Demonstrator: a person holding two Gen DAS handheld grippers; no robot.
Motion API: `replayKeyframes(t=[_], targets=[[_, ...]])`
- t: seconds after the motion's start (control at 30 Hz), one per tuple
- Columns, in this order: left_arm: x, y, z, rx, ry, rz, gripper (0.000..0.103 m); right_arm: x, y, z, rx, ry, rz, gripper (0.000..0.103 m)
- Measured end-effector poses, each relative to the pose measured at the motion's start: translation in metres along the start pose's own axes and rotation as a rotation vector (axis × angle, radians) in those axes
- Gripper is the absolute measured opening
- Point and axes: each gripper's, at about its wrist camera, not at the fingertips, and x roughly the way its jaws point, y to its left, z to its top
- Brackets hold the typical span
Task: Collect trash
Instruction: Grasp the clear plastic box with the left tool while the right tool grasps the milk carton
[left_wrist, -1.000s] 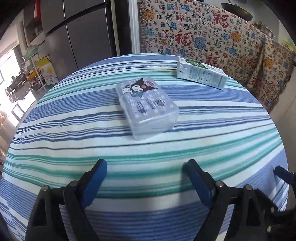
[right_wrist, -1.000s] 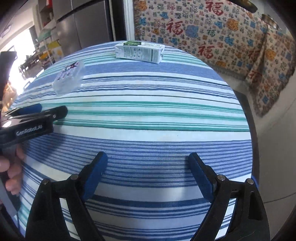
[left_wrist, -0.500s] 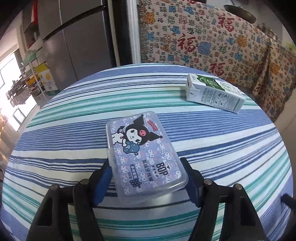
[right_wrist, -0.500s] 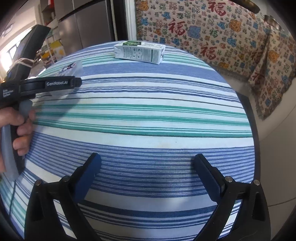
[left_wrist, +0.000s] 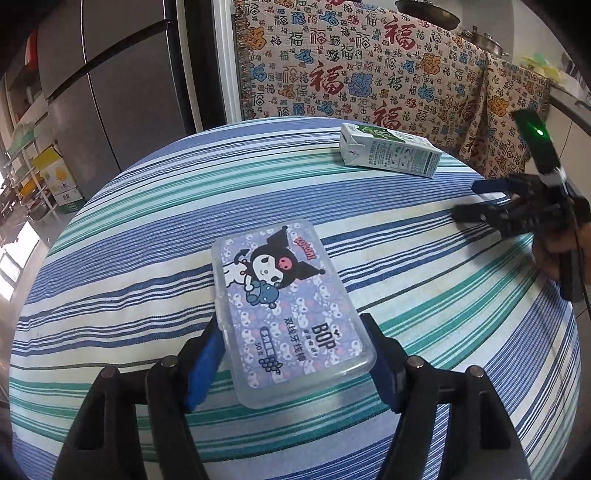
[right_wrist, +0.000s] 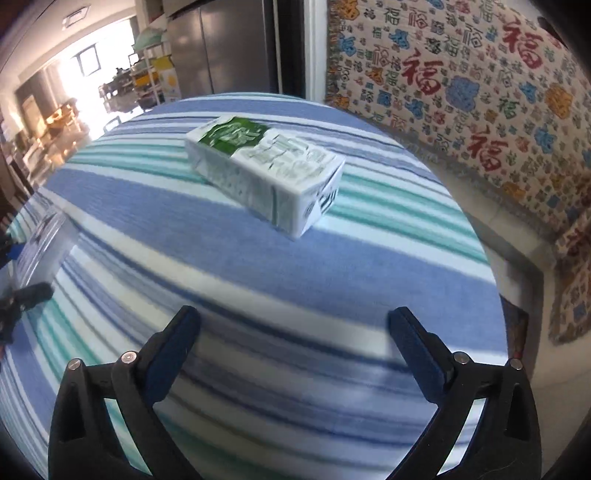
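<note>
A clear plastic floss-pick box (left_wrist: 288, 314) with a purple cartoon label lies on the striped round table (left_wrist: 147, 229). My left gripper (left_wrist: 291, 365) is shut on its near end, one blue pad on each side. A white and green milk carton (left_wrist: 389, 149) lies on its side at the far right of the table; it also shows in the right wrist view (right_wrist: 266, 173). My right gripper (right_wrist: 293, 347) is open and empty, a short way in front of the carton. It shows in the left wrist view (left_wrist: 491, 206) at the right.
A patterned cloth (left_wrist: 369, 70) with red characters hangs behind the table. A steel fridge (left_wrist: 110, 92) stands at the back left. The table edge drops to the floor (right_wrist: 517, 266) on the right.
My left gripper has closed its pads onto the floss-pick box. My right gripper has moved forward across the table toward the milk carton, which is now much nearer.
</note>
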Motion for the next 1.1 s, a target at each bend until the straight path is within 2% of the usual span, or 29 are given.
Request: replayKeyframes(t=[0.13, 0.23, 0.33, 0.37, 0.4, 0.47, 0.57, 0.63, 0.73, 0.8, 0.93, 1.03, 1.07, 1.1], targets=[[0.0, 0.0, 0.0, -0.002, 0.0, 0.001, 0.072, 0.023, -0.015, 0.032, -0.022, -0.014, 0.031, 0.102], [0.001, 0.0, 0.0, -0.002, 0.0, 0.001, 0.072, 0.031, -0.008, 0.048, -0.095, -0.029, 0.052, 0.098], [0.001, 0.0, 0.0, -0.002, 0.0, 0.001, 0.073, 0.035, 0.0, 0.055, -0.135, -0.048, 0.063, 0.083], [0.001, 0.0, 0.0, -0.003, 0.0, 0.001, 0.073, 0.035, 0.0, 0.056, -0.118, -0.052, 0.095, 0.069], [0.001, 0.0, 0.0, -0.003, -0.001, 0.001, 0.073, 0.033, -0.001, 0.057, -0.097, -0.058, 0.103, 0.062], [0.001, 0.0, 0.0, -0.003, -0.001, 0.001, 0.073, 0.028, 0.0, 0.053, -0.051, -0.05, 0.091, 0.06], [0.001, 0.001, 0.0, -0.003, -0.001, 0.001, 0.073, 0.01, 0.007, 0.028, 0.002, -0.062, 0.021, 0.058], [0.001, 0.001, 0.0, -0.003, -0.001, 0.001, 0.073, -0.007, 0.016, 0.004, 0.046, -0.06, -0.064, 0.058], [0.001, 0.0, 0.0, -0.003, -0.001, 0.002, 0.073, -0.036, 0.03, -0.041, 0.18, -0.032, -0.19, 0.057], [0.001, 0.0, 0.0, -0.004, -0.001, 0.002, 0.073, -0.057, 0.044, -0.07, 0.261, -0.017, -0.241, 0.056], [-0.006, 0.002, -0.009, -0.008, 0.0, 0.006, 0.073, -0.088, 0.083, -0.115, 0.321, -0.027, -0.196, 0.056], [-0.009, 0.002, -0.012, -0.008, -0.001, 0.01, 0.073, -0.092, 0.114, -0.126, 0.24, -0.014, -0.214, 0.057], [-0.009, 0.002, -0.013, -0.008, -0.001, 0.012, 0.073, -0.092, 0.12, -0.126, 0.211, -0.016, -0.215, 0.06], [-0.01, 0.002, -0.013, -0.008, -0.001, 0.014, 0.073, -0.091, 0.122, -0.126, 0.195, -0.017, -0.203, 0.068]])
